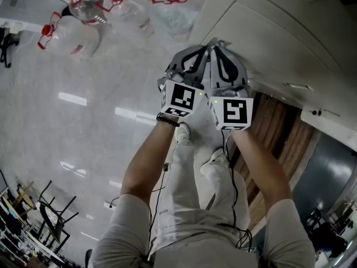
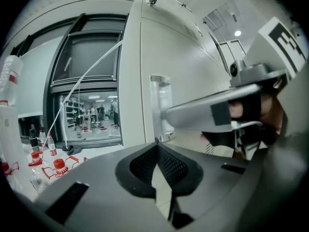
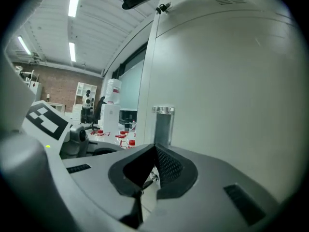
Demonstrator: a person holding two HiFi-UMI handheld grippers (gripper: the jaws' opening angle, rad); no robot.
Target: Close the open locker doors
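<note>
A white locker door (image 3: 231, 76) fills the right gripper view, with a small metal handle (image 3: 164, 124) straight ahead of the jaws. The same door (image 2: 186, 66) and handle (image 2: 161, 108) show in the left gripper view. In the head view both grippers are held side by side, tips up against the white locker front (image 1: 262, 32). My left gripper (image 1: 204, 49) is shut with nothing in it, jaws meeting at a point (image 2: 155, 148). My right gripper (image 1: 217, 46) is also shut and empty (image 3: 155, 149). Its finger (image 2: 207, 114) crosses in front of the handle in the left gripper view.
Several clear plastic bottles with red caps (image 1: 78, 15) lie on the glossy floor to the left. A wooden panel (image 1: 279, 133) runs below the locker on the right. Folded black chairs (image 1: 50, 216) stand at the lower left. A window (image 2: 87, 81) adjoins the locker.
</note>
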